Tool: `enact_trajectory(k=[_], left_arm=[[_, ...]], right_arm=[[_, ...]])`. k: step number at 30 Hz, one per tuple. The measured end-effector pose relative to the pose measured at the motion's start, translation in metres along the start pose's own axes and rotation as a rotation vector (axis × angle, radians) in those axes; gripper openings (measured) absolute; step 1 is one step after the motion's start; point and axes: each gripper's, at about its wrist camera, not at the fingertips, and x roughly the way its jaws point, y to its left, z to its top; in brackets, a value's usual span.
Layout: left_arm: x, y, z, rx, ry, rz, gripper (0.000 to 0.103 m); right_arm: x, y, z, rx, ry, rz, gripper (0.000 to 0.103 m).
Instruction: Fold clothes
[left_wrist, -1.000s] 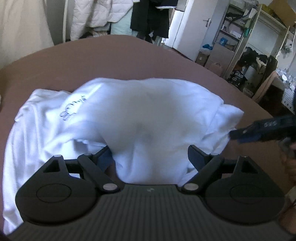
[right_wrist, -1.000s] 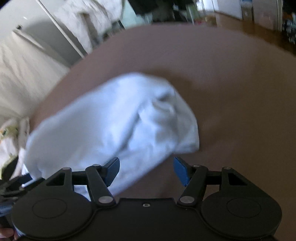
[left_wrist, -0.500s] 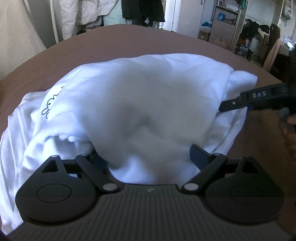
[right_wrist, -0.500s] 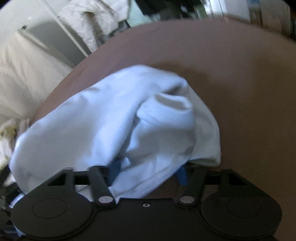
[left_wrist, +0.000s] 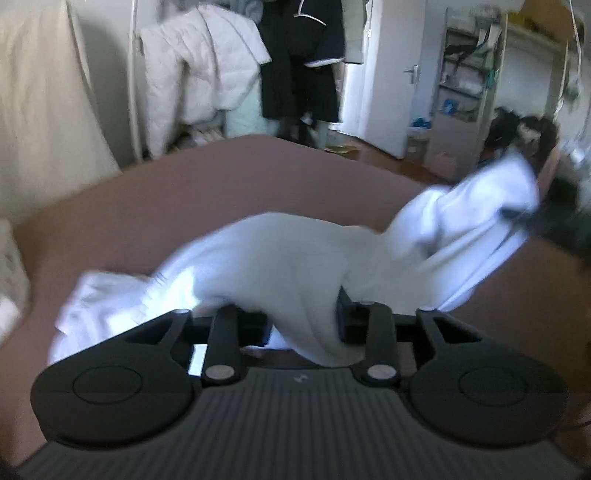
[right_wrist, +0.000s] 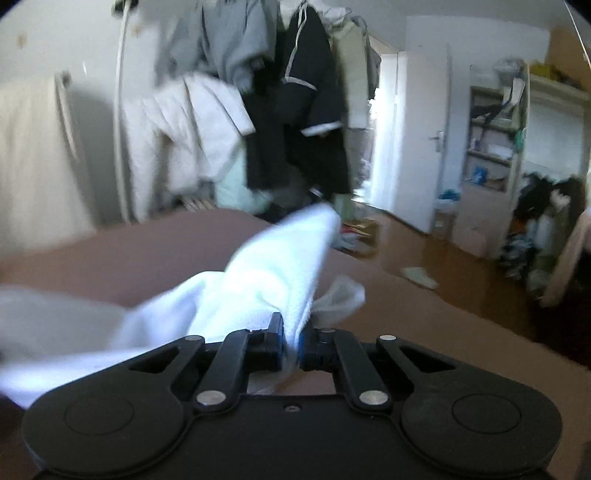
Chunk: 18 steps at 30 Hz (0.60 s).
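Two grippers share one white garment (left_wrist: 280, 258), which stretches across a brown bed cover (left_wrist: 184, 184) between them. Seen from the left wrist, the left gripper (left_wrist: 301, 325) has a thick fold of the white cloth bunched between its fingers; its jaws are closing and the pads already press against the fold on both sides. From there the cloth runs ahead and off to the right, rising to a raised corner where the dark, blurred right gripper (left_wrist: 524, 218) holds it above the cover. To the left of the left gripper more of the garment lies slack on the cover. Seen from the right wrist, the right gripper (right_wrist: 291, 347) is clamped tight on a thin edge of the white garment (right_wrist: 273, 266), which stands up ahead of the fingertips and trails away to the left. Beyond both grippers hang a white quilted coat (right_wrist: 199, 122) and a dark jacket (right_wrist: 306, 110), with a white door (right_wrist: 424, 147) further right.
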Motion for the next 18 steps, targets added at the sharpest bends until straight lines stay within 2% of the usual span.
enact_trajectory(k=[2,3,4,7,8,9,11,12,13,14,15,16,18], left_arm=[[-0.001,0.0,-0.009,-0.063,0.09,-0.1,0.043],[-0.003,-0.001,-0.016,-0.076,0.127,-0.125,0.044],[-0.006,-0.002,-0.023,-0.069,0.155,-0.117,0.045],[-0.017,0.003,-0.043,0.016,0.216,0.045,0.057],[-0.023,0.011,-0.047,0.036,0.223,0.095,0.059],[-0.028,0.02,-0.05,0.038,0.225,0.126,0.062],[-0.035,0.039,-0.054,0.034,0.238,0.167,0.064],[-0.038,0.047,-0.056,0.034,0.249,0.183,0.065],[-0.042,0.056,-0.056,0.034,0.265,0.19,0.066],[-0.042,0.061,-0.057,0.033,0.281,0.194,0.067],[-0.043,0.065,-0.059,0.028,0.288,0.192,0.068],[-0.044,0.068,-0.062,0.021,0.292,0.183,0.068],[-0.045,0.074,-0.067,0.004,0.296,0.159,0.069]], right_arm=[[0.003,0.004,-0.007,-0.097,-0.008,-0.122,0.006],[0.002,0.005,-0.006,-0.124,-0.01,-0.164,0.006],[-0.002,0.001,-0.004,-0.139,-0.012,-0.2,0.006],[-0.017,-0.03,0.006,-0.108,0.002,-0.286,0.007],[-0.016,-0.04,0.005,-0.096,0.034,-0.314,0.007],[-0.009,-0.049,0.002,-0.084,0.102,-0.329,0.011],[0.007,-0.066,-0.011,-0.062,0.275,-0.338,0.019],[0.011,-0.071,-0.015,-0.037,0.329,-0.338,0.031],[0.011,-0.075,-0.017,0.0,0.355,-0.337,0.038],[0.012,-0.079,-0.02,0.038,0.38,-0.336,0.038],[0.008,-0.082,-0.019,0.077,0.378,-0.315,0.041],[-0.002,-0.081,-0.014,0.118,0.345,-0.267,0.05],[-0.021,-0.077,-0.001,0.194,0.272,-0.15,0.057]])
